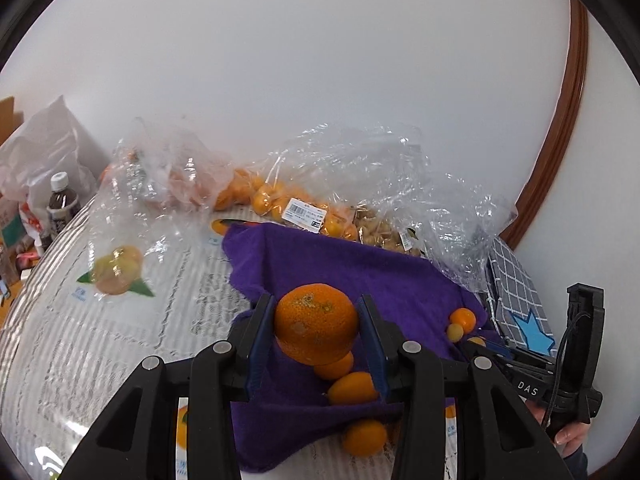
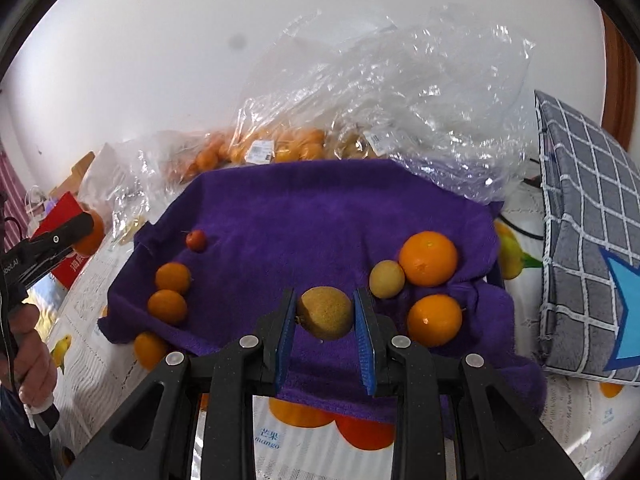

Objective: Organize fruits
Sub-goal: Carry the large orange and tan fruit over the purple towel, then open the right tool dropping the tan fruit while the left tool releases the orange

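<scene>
My left gripper (image 1: 316, 322) is shut on a large orange (image 1: 315, 323) and holds it above the purple towel (image 1: 360, 276). Small oranges (image 1: 352, 388) lie on the towel below it. My right gripper (image 2: 325, 312) is shut on a brownish-yellow round fruit (image 2: 326, 313) over the towel (image 2: 320, 216). To its right lie two oranges (image 2: 428, 258) and a small yellow fruit (image 2: 386, 279). To its left lie small oranges (image 2: 173, 278) and a small red fruit (image 2: 196, 240). The left gripper with its orange (image 2: 90, 236) shows at the far left of the right wrist view.
Clear plastic bags of small oranges (image 1: 280, 200) and pale fruit (image 1: 384, 232) lie behind the towel by the wall. A grey checked cushion (image 2: 588, 220) stands on the right. A bottle (image 1: 60, 200) and white bags stand at the left. The table has a fruit-printed cover (image 1: 120, 280).
</scene>
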The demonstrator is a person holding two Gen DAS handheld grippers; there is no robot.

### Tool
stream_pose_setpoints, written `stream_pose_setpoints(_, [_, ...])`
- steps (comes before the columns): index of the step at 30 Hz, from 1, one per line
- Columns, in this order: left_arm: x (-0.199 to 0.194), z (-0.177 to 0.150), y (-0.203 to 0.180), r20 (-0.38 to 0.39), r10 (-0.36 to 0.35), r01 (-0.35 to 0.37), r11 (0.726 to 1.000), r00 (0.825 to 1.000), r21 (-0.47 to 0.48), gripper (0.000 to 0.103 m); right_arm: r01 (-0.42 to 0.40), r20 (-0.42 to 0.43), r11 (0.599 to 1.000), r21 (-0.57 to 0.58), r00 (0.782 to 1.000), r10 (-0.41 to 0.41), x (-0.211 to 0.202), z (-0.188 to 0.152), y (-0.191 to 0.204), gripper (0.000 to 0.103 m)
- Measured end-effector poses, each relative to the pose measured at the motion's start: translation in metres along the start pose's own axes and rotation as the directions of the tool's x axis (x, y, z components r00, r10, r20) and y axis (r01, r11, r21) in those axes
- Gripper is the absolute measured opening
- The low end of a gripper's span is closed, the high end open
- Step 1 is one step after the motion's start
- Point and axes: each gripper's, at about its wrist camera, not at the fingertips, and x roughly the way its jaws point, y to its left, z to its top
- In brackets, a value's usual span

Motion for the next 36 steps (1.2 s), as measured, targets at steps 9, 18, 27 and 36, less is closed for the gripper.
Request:
stream_pose_setpoints(9, [0.051,0.000,-0.030,-0.110,-0.049,0.052,0.998,0.993,0.024,0.040,-0.033,-0.017,0.998,0.060,0.999,0.034,0.002,0.000,-0.012,0.029])
stream_pose_setpoints(18, [0.099,-0.004,-0.048,-0.247,0.014,0.009,0.996,0.969,0.090,0.040,-0.029,-0.046,0.999,0.041,0.998,0.031,0.004,-0.005,-0.010,0.035])
stream_pose_setpoints(27, [0.118,-0.011,-0.052,-0.303,0.075,-0.034,0.990,0.950,0.137,0.040,-0.013,-0.008,0.999,0.047,1.000,0.014,-0.008,-0.003,-0.017,0.045])
stream_pose_setpoints(36, [0.082,0.003,-0.048,-0.242,0.012,0.012,0.995,0.970,0.096,0.056,-0.063,0.014,0.996,0.057,0.998,0.062,-0.017,-0.005,-0.017,0.045])
